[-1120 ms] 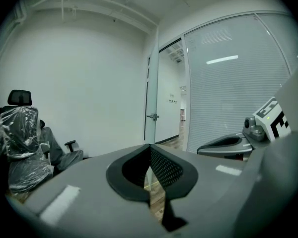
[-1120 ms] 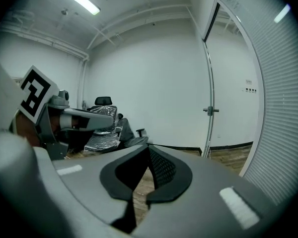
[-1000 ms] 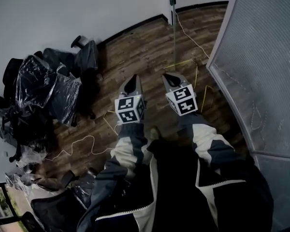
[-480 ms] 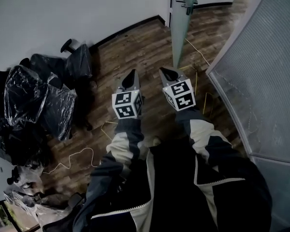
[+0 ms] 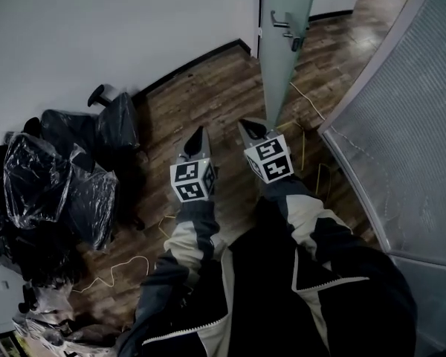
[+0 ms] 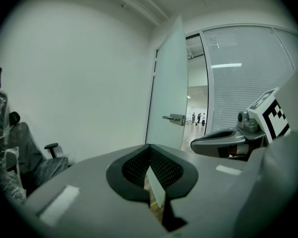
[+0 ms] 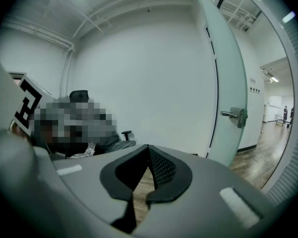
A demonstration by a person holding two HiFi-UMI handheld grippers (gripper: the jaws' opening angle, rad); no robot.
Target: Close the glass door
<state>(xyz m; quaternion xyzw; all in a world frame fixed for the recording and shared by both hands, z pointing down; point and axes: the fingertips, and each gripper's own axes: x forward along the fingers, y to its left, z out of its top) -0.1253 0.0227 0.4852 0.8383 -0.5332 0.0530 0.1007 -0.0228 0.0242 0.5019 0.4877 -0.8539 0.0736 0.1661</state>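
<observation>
The frosted glass door (image 5: 286,36) stands open at the top of the head view, edge-on toward me, with a metal lever handle (image 5: 286,27). My left gripper (image 5: 197,141) and right gripper (image 5: 249,129) are held side by side above the wooden floor, both shut and empty, short of the door's lower edge. The door (image 6: 169,93) and its handle (image 6: 175,118) lie ahead and right of the closed jaws (image 6: 150,148) in the left gripper view. The right gripper view has the door (image 7: 228,83) and handle (image 7: 234,115) to the right of its shut jaws (image 7: 148,148).
Office chairs wrapped in plastic (image 5: 67,177) crowd the left side by the white wall. A frosted glass partition (image 5: 409,125) runs along the right. Yellow cable (image 5: 312,125) lies on the floor near the door's foot. Distant people (image 6: 197,118) stand in the corridor beyond.
I have walked toward the door: it has grown larger and nearer at the top of the head view, and the chairs have slid back. Both grippers stay shut, side by side.
</observation>
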